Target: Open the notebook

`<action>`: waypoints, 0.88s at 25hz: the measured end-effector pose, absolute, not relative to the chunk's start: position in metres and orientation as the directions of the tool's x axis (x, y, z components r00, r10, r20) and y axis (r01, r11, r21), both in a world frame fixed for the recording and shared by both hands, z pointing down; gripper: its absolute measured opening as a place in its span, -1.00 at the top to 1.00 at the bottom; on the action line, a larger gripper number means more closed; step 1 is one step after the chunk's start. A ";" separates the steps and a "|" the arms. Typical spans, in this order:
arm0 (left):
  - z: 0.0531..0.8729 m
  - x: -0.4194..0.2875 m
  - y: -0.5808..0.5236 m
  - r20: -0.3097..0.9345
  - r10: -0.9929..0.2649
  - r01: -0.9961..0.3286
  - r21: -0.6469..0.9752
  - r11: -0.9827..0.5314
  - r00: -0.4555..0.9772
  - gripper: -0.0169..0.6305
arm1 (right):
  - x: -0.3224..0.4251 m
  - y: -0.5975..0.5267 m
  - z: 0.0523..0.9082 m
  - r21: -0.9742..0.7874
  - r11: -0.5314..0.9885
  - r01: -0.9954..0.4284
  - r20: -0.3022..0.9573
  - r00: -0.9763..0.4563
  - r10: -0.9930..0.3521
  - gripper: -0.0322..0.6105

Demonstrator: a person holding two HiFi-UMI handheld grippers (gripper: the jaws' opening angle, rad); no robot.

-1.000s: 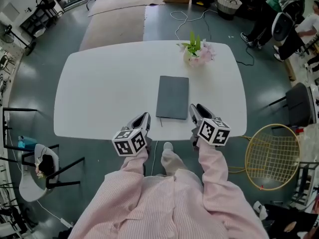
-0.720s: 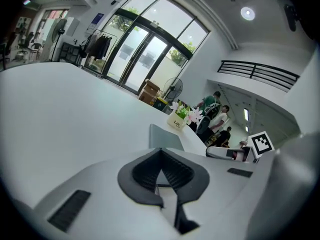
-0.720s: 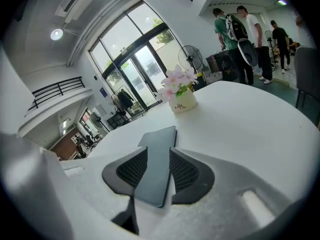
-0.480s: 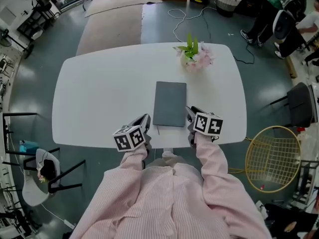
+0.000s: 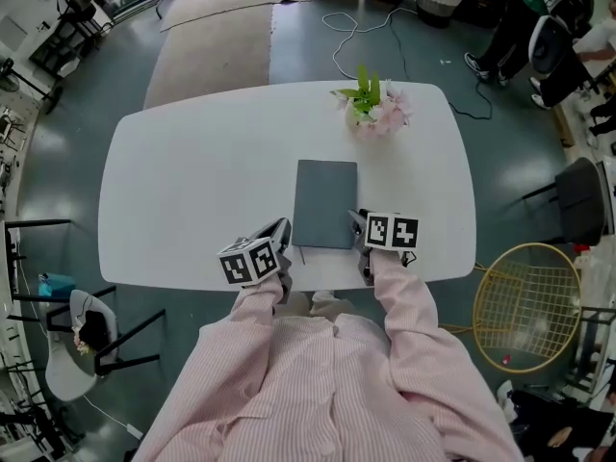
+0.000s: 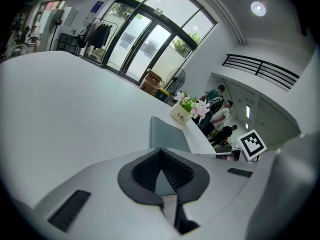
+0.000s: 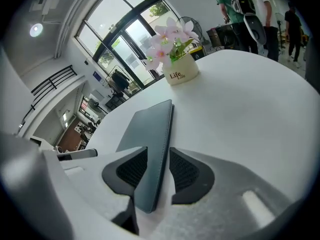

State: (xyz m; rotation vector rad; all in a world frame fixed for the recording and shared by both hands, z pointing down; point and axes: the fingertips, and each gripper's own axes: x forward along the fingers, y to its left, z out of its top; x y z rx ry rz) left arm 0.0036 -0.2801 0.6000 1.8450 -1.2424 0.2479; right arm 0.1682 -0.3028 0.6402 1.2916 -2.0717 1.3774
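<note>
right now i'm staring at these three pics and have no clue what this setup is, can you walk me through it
There is no robot here. A person holds a two-jaw hand tool, called a gripper, in each hand. The black-and-white patterned cubes are part of those tools.

The top-down picture comes from a camera on the person's head. The other two come from cameras riding on each gripper, looking along its jaws.

On the white table lies a closed grey notebook. Beyond it stands a small pot of pink flowers.

The left gripper has its jaws shut with nothing between them, close to the notebook's near left corner. The right gripper has its jaws apart, straddling the notebook's near right edge but not clamped on it. The notebook is not yet opened.
</note>
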 end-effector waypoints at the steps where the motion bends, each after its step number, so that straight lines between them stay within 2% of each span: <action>1: 0.601 0.004 -0.281 0.586 -0.651 -0.828 0.548 -0.119 0.482 0.95 | 0.166 -0.302 0.643 -0.557 0.121 -0.822 0.689 -0.538 -0.486 0.49; 9: 0.608 0.002 -0.290 0.599 -0.630 -0.826 0.549 -0.126 0.494 0.95 | 0.162 -0.303 0.652 -0.566 0.130 -0.814 0.711 -0.562 -0.423 0.56; 22: 0.602 -0.011 -0.294 0.587 -0.616 -0.811 0.564 -0.155 0.525 0.95 | 0.162 -0.304 0.652 -0.478 0.120 -0.870 0.780 -0.483 -0.399 0.68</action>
